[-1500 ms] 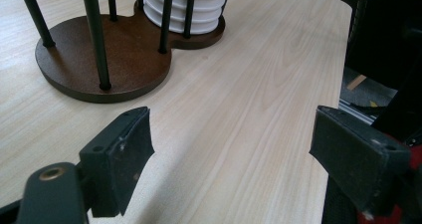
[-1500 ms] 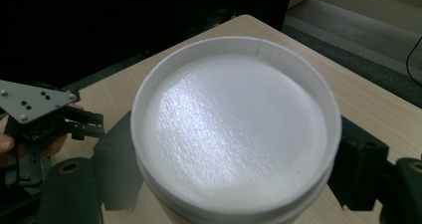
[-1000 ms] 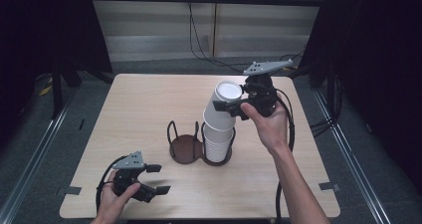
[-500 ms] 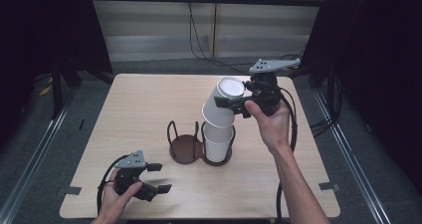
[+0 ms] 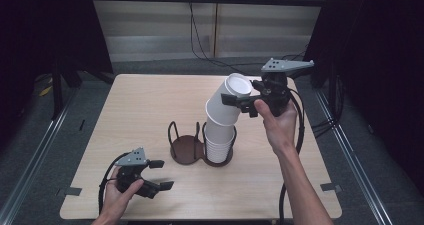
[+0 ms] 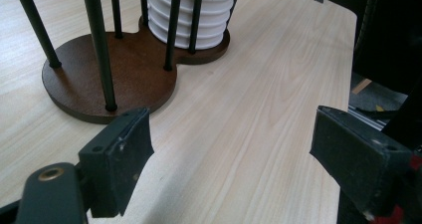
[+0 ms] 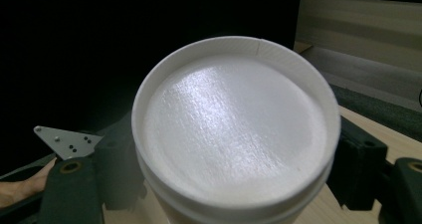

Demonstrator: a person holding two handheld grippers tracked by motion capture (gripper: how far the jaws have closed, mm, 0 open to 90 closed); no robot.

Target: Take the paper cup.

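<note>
Gripping tilted cup point(image 5: 231, 101), right gripper point(image 5: 242, 101); cup stack point(image 5: 219, 144) in holder point(image 5: 186, 150).

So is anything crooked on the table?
Yes. The top cup, clamped in the right claw, leans sideways off the upright cup stack in the holder. Nothing looks spilled or broken.

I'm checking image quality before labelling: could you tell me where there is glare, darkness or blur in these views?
Right gripper view: sheen on the white cup bottom, black background. Left gripper view: sharp table, near jaws slightly soft. High view: even light on the table, dark surroundings.
</note>
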